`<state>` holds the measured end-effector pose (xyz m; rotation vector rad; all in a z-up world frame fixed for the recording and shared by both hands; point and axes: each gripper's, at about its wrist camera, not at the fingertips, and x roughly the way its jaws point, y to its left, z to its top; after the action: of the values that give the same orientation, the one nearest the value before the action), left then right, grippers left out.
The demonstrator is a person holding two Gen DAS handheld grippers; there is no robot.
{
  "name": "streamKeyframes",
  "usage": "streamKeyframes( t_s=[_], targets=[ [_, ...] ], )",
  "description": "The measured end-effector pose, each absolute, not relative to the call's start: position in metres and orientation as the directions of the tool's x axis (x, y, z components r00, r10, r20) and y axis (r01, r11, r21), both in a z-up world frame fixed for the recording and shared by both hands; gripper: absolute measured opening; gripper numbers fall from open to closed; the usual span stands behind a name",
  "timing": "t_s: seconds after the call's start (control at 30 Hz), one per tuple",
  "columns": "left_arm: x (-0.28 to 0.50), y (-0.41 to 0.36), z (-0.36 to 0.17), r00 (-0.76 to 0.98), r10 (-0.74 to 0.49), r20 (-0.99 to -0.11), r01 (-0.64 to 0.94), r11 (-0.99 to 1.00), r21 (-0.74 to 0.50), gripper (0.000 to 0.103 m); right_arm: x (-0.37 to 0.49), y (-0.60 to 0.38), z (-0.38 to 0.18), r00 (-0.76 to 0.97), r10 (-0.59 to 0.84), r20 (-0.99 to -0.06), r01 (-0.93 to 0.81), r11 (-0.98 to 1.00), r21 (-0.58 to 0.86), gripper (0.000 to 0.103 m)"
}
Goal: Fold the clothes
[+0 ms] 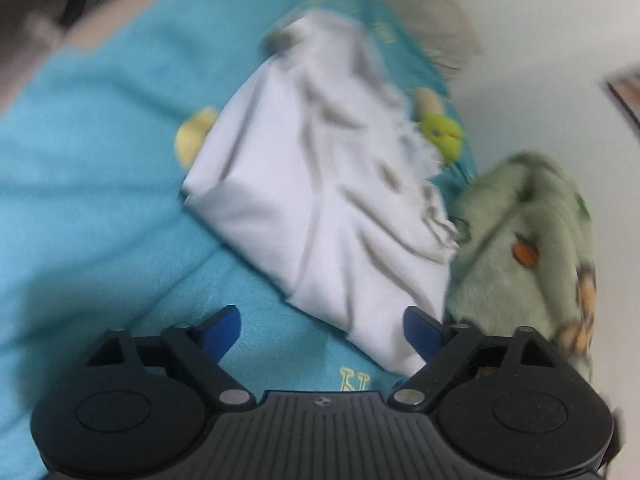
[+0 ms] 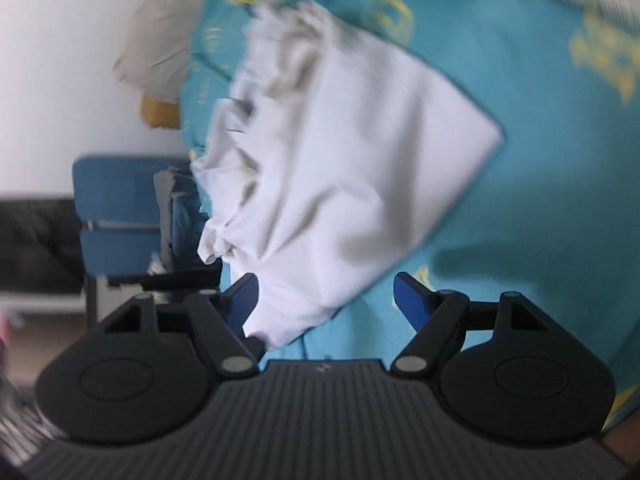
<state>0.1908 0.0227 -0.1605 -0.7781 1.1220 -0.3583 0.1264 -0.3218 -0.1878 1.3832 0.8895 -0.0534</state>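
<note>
Left wrist view: white garment (image 1: 320,184) is seen folded on the teal blanket (image 1: 100,184); its near corner lies between the fingers, closer to the right fingertip.
Left gripper (image 1: 322,330): spread wide, nothing held.
Green plush blanket (image 1: 532,240): beside the garment.
Right wrist view: white garment (image 2: 340,160) is seen ahead, its near corner beside the left fingertip.
Right gripper (image 2: 326,298): spread wide, nothing held.
Blue chair (image 2: 120,216): beyond the bed edge.

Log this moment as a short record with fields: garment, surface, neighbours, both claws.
garment: white garment, partly folded, one side crumpled
surface: teal blanket with yellow print
neighbours: green fleece blanket at the garment's edge
left claw: open, empty, above the garment's near corner
right claw: open, empty, garment corner between its fingers
image quality: motion blur in both views
</note>
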Motion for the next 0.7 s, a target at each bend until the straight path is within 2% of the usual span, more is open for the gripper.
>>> streamKeyframes(
  t_s=[0.2, 0.3, 0.33, 0.37, 0.4, 0.47, 0.6, 0.67, 0.7],
  targets=[
    [0.211, 0.036, -0.185, 0.520, -0.637, -0.569, -0.199, 0.557, -0.806, 0.080, 0.145, -0.299, -0.216, 0.657, 0.493, -0.570, 0.561, 0.185, 0.807, 0.076],
    [0.213, 0.042, -0.193, 0.546, -0.627, -0.556, -0.228, 0.527, -0.819, 0.063, 0.148, -0.291, -0.216, 0.679, 0.452, -0.579, 0.553, 0.204, 0.808, 0.075],
    [0.213, 0.044, -0.196, 0.549, -0.623, -0.557, -0.237, 0.523, -0.818, 0.051, 0.148, -0.290, -0.215, 0.693, 0.431, -0.578, 0.550, 0.201, 0.811, 0.075],
    [0.213, 0.046, -0.198, 0.553, -0.618, -0.559, -0.247, 0.519, -0.818, 0.041, 0.148, -0.291, -0.215, 0.707, 0.409, -0.577, 0.548, 0.199, 0.812, 0.072],
    [0.212, 0.049, -0.201, 0.555, -0.618, -0.557, -0.260, 0.507, -0.822, 0.038, 0.147, -0.296, -0.214, 0.721, 0.374, -0.583, 0.552, 0.200, 0.810, 0.067],
    [0.211, 0.054, -0.207, 0.556, -0.622, -0.552, -0.286, 0.481, -0.829, 0.024, 0.144, -0.306, -0.213, 0.746, 0.309, -0.590, 0.561, 0.184, 0.807, 0.065],
    [0.205, 0.055, -0.200, 0.580, -0.629, -0.517, -0.255, 0.462, -0.849, 0.016, 0.137, -0.319, -0.212, 0.774, 0.217, -0.595, 0.578, 0.141, 0.804, 0.062],
    [0.200, 0.055, -0.189, 0.609, -0.637, -0.473, -0.205, 0.449, -0.870, 0.014, 0.137, -0.322, -0.209, 0.773, 0.174, -0.610, 0.590, 0.159, 0.792, 0.053],
    [0.198, 0.055, -0.183, 0.623, -0.641, -0.448, -0.179, 0.441, -0.880, 0.014, 0.138, -0.323, -0.207, 0.769, 0.152, -0.621, 0.596, 0.180, 0.783, 0.042]
  ],
)
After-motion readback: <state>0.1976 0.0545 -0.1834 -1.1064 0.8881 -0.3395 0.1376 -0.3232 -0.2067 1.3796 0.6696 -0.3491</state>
